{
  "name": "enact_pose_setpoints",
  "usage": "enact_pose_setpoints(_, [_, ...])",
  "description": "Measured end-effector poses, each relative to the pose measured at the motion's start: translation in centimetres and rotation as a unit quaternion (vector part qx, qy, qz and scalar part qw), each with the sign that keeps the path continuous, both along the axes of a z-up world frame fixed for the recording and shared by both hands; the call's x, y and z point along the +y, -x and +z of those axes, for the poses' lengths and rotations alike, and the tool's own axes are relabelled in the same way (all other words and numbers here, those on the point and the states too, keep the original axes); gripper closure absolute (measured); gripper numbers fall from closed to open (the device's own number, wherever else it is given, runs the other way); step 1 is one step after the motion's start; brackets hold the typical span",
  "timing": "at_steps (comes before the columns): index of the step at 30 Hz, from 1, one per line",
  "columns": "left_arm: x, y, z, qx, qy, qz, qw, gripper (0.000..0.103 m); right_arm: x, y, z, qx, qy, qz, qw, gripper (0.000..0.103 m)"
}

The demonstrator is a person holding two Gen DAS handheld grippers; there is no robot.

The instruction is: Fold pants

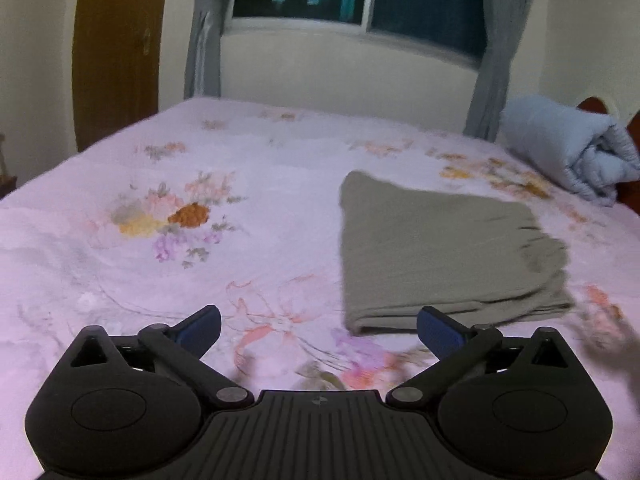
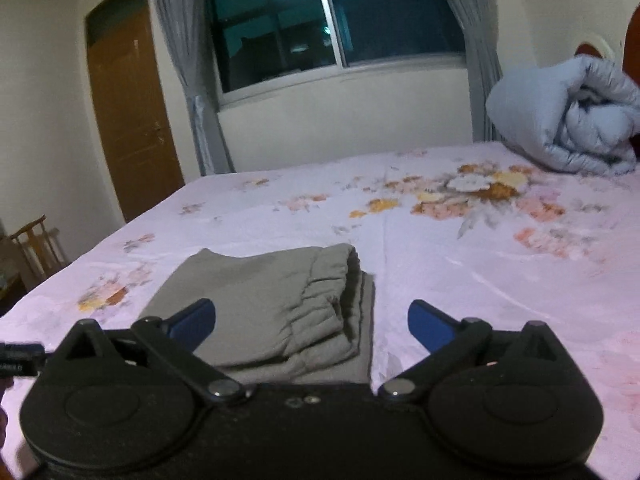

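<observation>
Folded pants [image 1: 440, 256] on floral bed [image 1: 200, 160] by window [image 2: 320, 20]; both grippers wide, empty

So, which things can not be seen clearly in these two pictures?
- Pants, right wrist view: the near edge is hidden behind the right gripper body.
- Blue quilt, left wrist view: cut off by the right edge.
- Bedsheet, left wrist view: the flower print at lower right is blurred.

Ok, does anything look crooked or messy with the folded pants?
Mostly tidy. The folded pants lie flat on the bed, but the gathered waistband end bunches up, with lower layers sticking out past it. Both claws are open and clear.
</observation>
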State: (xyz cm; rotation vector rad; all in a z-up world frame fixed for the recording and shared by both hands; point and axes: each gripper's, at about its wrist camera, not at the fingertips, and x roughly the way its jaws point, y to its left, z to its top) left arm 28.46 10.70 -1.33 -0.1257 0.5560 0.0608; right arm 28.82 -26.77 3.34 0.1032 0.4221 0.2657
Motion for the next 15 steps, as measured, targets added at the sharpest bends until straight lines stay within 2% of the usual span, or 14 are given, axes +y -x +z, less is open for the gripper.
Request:
enact_pose_setpoints(4, [-1.7, 4.4, 1.9, -0.025, 0.008, -0.020, 0.9995, 0.000, -0.3, 5.4, 1.3, -0.012, 0.012, 0.010, 1.000, 0.006])
enact_pose_setpoints(8, [-3.8, 11.2, 2.5, -0.086, 0.009, -0.016, 0.9961, 0.000, 0.2, 12.2, 1.0, -0.033, 0.023, 0.019, 0.999, 0.006])
enact_pose_setpoints(11, [-6.2, 16.3, 1.9, -0.103, -0.040, -0.016, 0.9938, 0.000, 0.4, 16.8, 0.0, -0.048, 0.022, 0.004, 0.999, 0.006])
enact_pose_setpoints(12, [-6.8, 17.6, 1.5, -0.102, -0.044, -0.021, 0.9936, 0.000, 0.3, 18.5, -0.6, -0.057, 0.022, -0.002, 0.998, 0.006])
enact_pose_setpoints(15, [-7.7, 21.9, 1.4, -0.139, -0.044, -0.040, 0.9885, 0.000, 0.5, 21.5, -1.6, -0.072, 0.039, -0.003, 0.997, 0.006])
